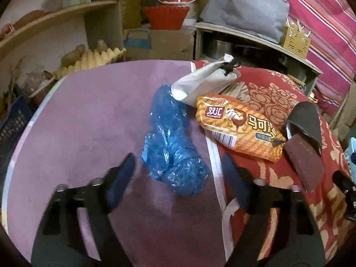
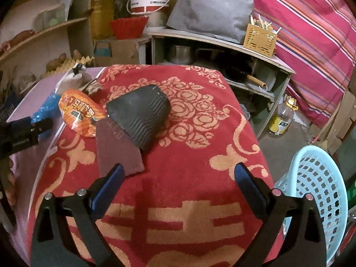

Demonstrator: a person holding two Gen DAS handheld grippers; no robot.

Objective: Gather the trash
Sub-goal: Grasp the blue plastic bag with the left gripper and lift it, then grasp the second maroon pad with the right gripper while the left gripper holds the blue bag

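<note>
In the left wrist view a crumpled blue plastic bag (image 1: pixel 173 146) lies on the purple cloth, just ahead of my open left gripper (image 1: pixel 178 166). An orange snack wrapper (image 1: pixel 240 126), a white pouch (image 1: pixel 204 82), a black crushed paper cup (image 1: pixel 304 120) and a maroon card (image 1: pixel 303 162) lie to its right on the red towel. In the right wrist view my open, empty right gripper (image 2: pixel 179 175) hovers over the red towel (image 2: pixel 189 178). The black cup (image 2: pixel 140 118) and the maroon card (image 2: pixel 118 149) lie ahead-left, with the wrapper (image 2: pixel 80 113) and blue bag (image 2: pixel 44 109) beyond them.
A light blue perforated basket (image 2: pixel 316 189) stands at the right beside the table. Behind the table are shelves with a white bucket (image 2: pixel 149 0), a red bowl (image 2: pixel 129 26), a grey bag (image 2: pixel 211 13) and pots. The left gripper's body (image 2: pixel 20 131) shows at the left edge.
</note>
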